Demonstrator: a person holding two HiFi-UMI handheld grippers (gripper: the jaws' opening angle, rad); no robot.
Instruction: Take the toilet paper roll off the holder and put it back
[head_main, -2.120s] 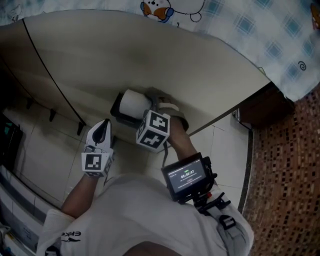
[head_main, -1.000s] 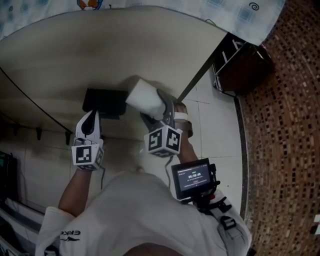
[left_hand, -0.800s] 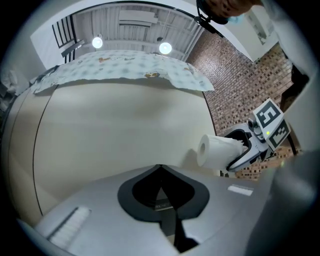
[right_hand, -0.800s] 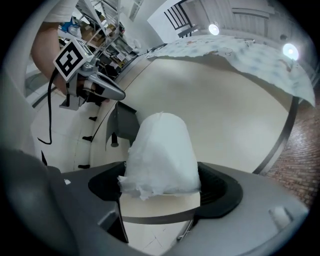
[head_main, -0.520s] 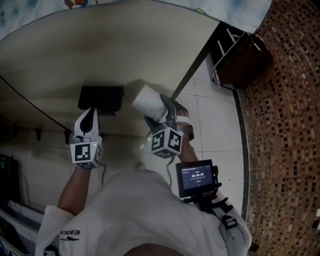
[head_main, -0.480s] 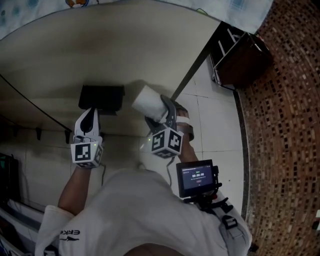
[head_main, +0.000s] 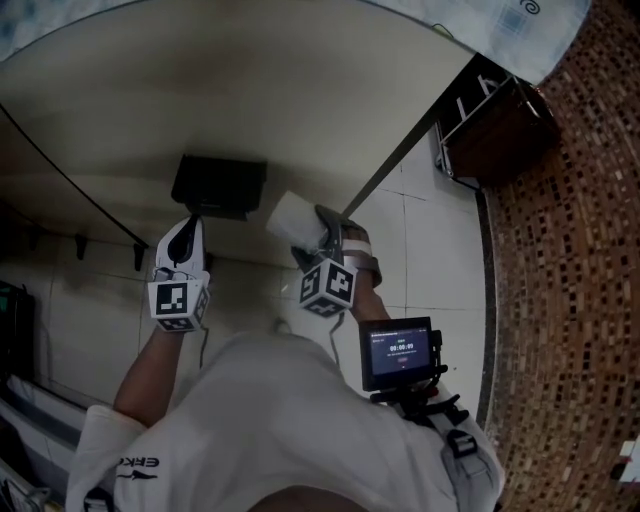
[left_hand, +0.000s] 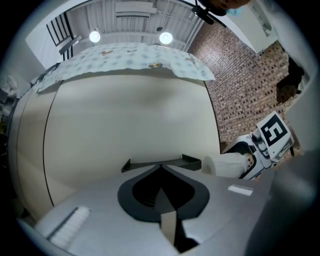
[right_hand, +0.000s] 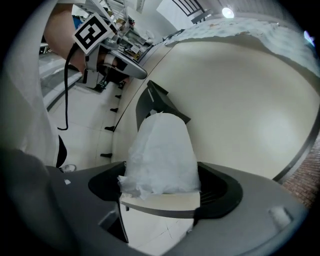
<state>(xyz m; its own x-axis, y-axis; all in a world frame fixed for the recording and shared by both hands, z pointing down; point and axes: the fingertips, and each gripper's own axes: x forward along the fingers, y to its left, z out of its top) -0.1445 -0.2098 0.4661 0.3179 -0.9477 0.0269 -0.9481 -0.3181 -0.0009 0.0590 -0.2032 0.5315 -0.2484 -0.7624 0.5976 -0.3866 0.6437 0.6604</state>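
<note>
Up-left of your right gripper (head_main: 315, 237) | holder (head_main: 220, 184) near roll (head_main: 290, 213) | you clamp roll, its axis pointing holderward | left gripper (head_main: 190, 228) pinched together, empty

Crinkled matt paper of the toilet paper roll (right_hand: 162, 150) is being squeezed between smooth grey plastic jaws of the right gripper (right_hand: 161, 199).

- Cream wall panel (head_main: 260, 90): curved, fills 12 o'clock of the head view.
- Blue patterned cloth (head_main: 520, 25): draped over the panel's top edge, 1 o'clock.
- Dark wire rack (head_main: 495, 125): 2 o'clock.
- White floor tiles (head_main: 430, 260): 3 o'clock.
- Brown mosaic tiling (head_main: 570, 300): far right.
- Two round ceiling lamps (left_hand: 95, 36): lit.
</note>
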